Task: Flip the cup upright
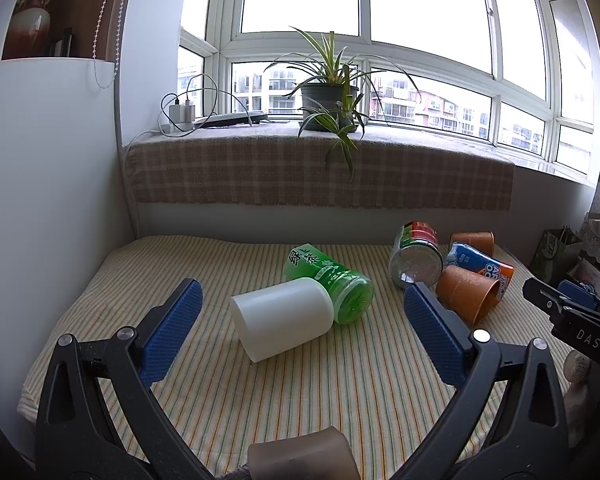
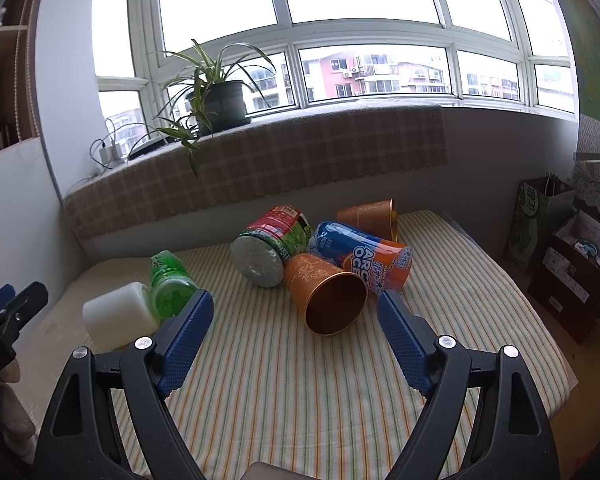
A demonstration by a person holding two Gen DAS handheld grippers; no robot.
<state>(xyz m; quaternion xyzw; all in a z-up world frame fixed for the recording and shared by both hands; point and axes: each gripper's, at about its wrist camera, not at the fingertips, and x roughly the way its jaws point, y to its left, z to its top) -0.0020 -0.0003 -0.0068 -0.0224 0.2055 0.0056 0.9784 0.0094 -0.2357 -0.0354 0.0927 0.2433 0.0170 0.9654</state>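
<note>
A white cup [image 1: 282, 316] lies on its side on the striped cloth, touching a green bottle [image 1: 332, 280]. My left gripper [image 1: 302, 334] is open, its blue pads on either side of the white cup, a little short of it. An orange cup [image 2: 326, 294] lies on its side with its mouth toward me. My right gripper [image 2: 296, 340] is open and empty just in front of that cup. A second orange cup [image 2: 370, 218] lies on its side at the back. The white cup also shows in the right wrist view [image 2: 118, 314].
A clear jar with a red-green label [image 2: 270, 246] and a blue-orange can [image 2: 364, 254] lie beside the orange cups. The striped table cloth [image 2: 284, 392] ends at a wall under a window sill with a potted plant [image 1: 330, 100]. Bags and boxes [image 2: 560, 248] stand at the right.
</note>
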